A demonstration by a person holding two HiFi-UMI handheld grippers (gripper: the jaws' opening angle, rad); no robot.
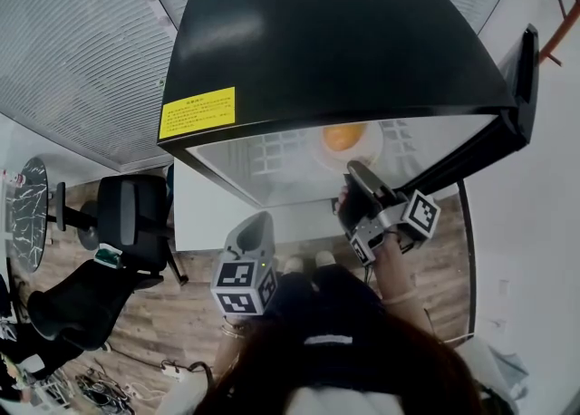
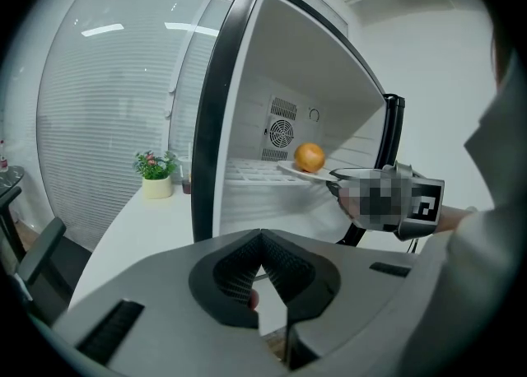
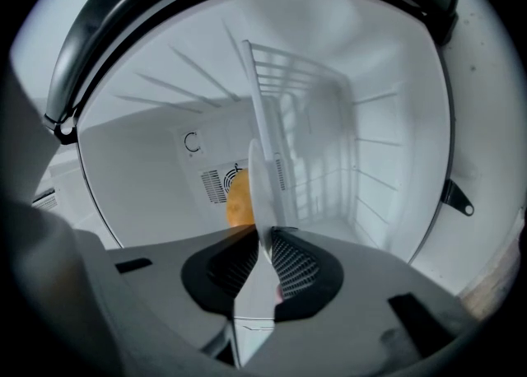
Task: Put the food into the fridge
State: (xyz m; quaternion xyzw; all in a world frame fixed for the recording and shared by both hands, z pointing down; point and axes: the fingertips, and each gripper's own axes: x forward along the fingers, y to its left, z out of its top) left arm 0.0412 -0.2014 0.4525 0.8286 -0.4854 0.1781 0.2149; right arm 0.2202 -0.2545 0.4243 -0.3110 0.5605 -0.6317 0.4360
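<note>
Head view looks down on the black fridge (image 1: 335, 42) top, which hides most of the interior. Only the round orange (image 1: 343, 138) on its white plate (image 1: 373, 146) shows at the open front. The right gripper (image 1: 355, 176) reaches in level, fingers closed on the plate's near rim, which the right gripper view shows edge-on. Only the left gripper view shows the plate lying flat on the wire shelf (image 2: 247, 171), and a potted plant (image 2: 155, 171) on the worktop (image 2: 140, 227) at left. The left gripper (image 1: 257, 221) hangs near the person, fingers closed and empty.
</note>
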